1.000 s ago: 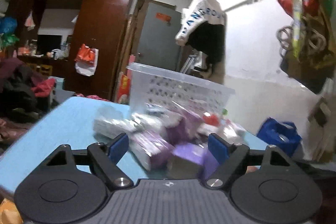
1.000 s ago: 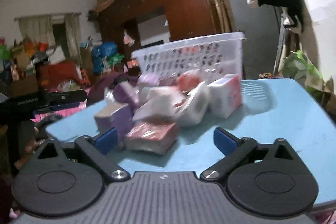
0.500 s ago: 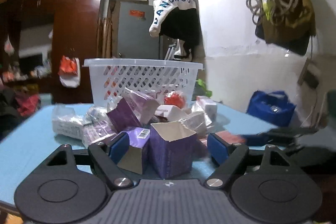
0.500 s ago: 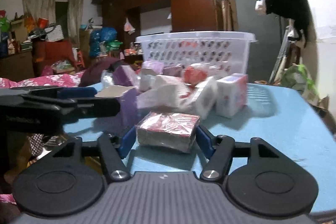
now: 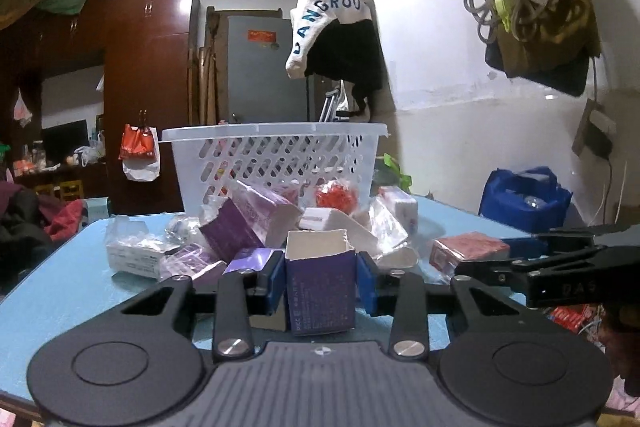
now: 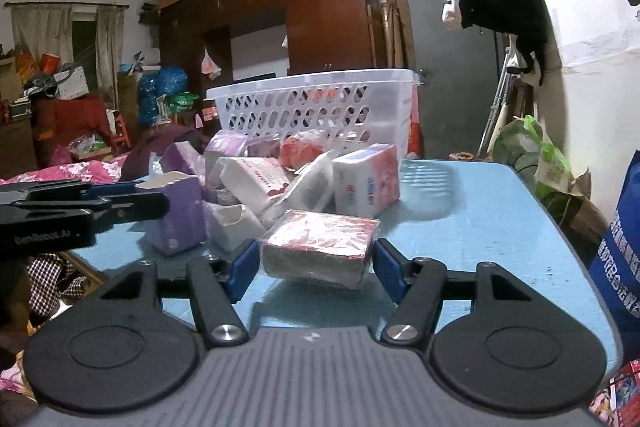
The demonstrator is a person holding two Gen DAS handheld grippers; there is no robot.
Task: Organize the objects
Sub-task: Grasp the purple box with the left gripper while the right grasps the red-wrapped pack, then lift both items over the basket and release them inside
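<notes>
The left gripper [image 5: 321, 281] clamped an open-topped purple box [image 5: 321, 289] upright on the blue table [image 5: 72, 291], before the basket [image 5: 276, 155].

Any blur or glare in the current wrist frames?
Left wrist: sharp; ceiling light glares on the brown wardrobe door; open purple carton readable between the fingers. Right wrist: sharp; red plastic-wrapped pack shows wrapper glints; edges bowed by fisheye.

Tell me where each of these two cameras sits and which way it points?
Left wrist: rides on the left tool, looking across the blue table at the purple box between its fingers.
Right wrist: rides on the right tool, looking at the red packet between its fingers.
Both views share the white basket and the pile before it; each shows the other tool.
</notes>
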